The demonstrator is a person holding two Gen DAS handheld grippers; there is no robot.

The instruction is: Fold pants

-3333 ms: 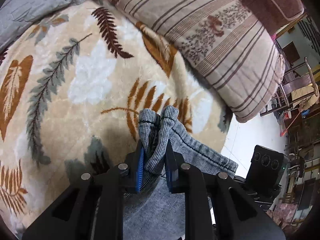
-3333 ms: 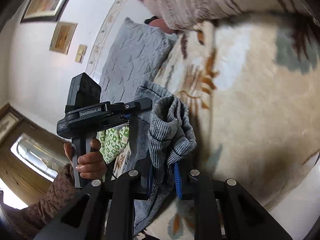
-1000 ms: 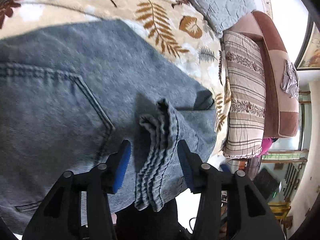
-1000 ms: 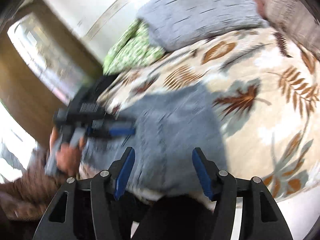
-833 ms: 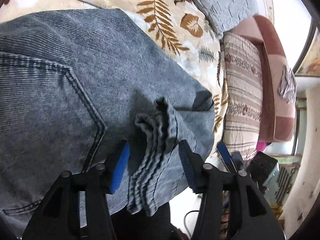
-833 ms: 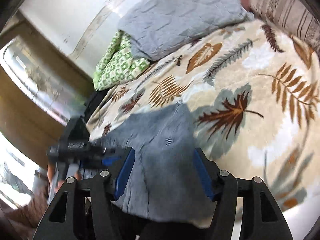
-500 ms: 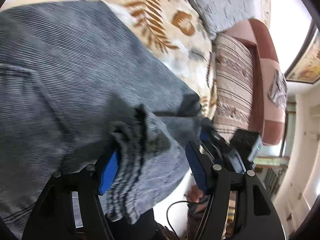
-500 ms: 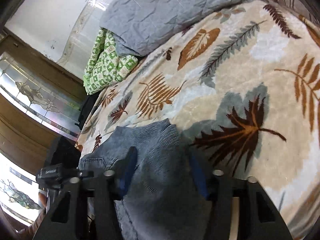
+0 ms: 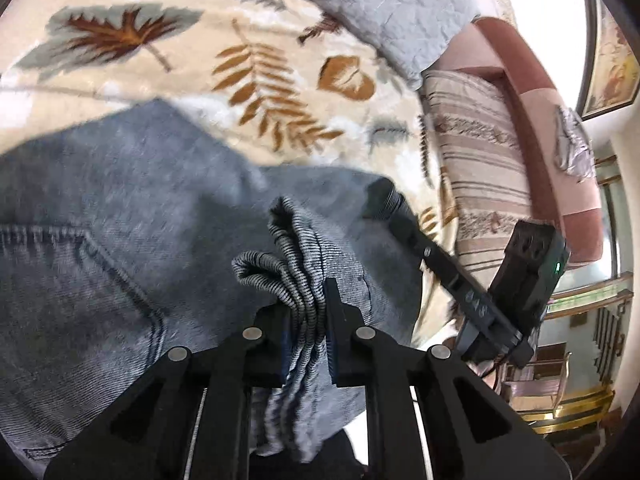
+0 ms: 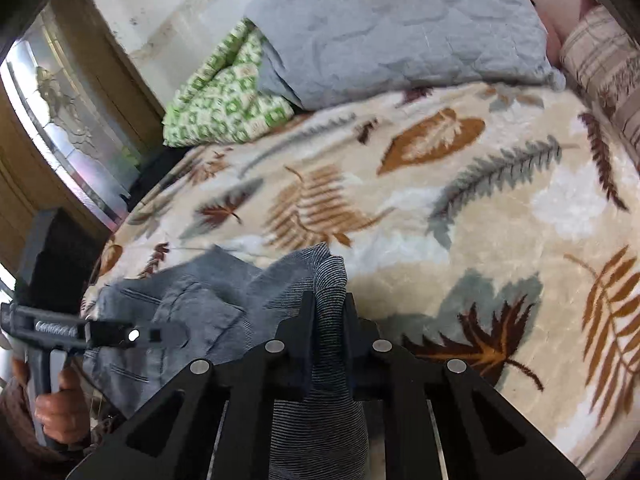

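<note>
**Both grippers pinch the folded jeans at the near edge of the bed**

A cream blanket (image 10: 500, 208) printed with brown, orange and grey-green leaves covers the bed and fills most of both views. At its far side lies a grey quilted pillow (image 10: 396, 28), with a green-and-white patterned cloth (image 10: 224, 100) bunched against its left end. A beige striped pillow (image 9: 480, 168) lies at the right of the bed, in front of a pink and maroon headboard (image 9: 560, 152).

The pants (image 9: 100, 248), grey-blue denim jeans, lie spread on the near part of the blanket, with a stitched back pocket facing up at the left in the left wrist view. Their near edge is gathered into thick bunched layers.

The left gripper (image 9: 306, 332) has its 2 fingers pressed in on one bunch of these layers, the striped inner weave of the denim bulging up between them. The right gripper (image 10: 328, 336) likewise pinches a rolled fold of the same fabric, its 2 fingers tight against it.

In the left wrist view the right gripper (image 9: 404, 220) reaches into the jeans' right edge. In the right wrist view the left gripper (image 10: 160, 334) points at the denim from the left, its handle held by the person's hand (image 10: 56, 412), slightly blurred.
</note>
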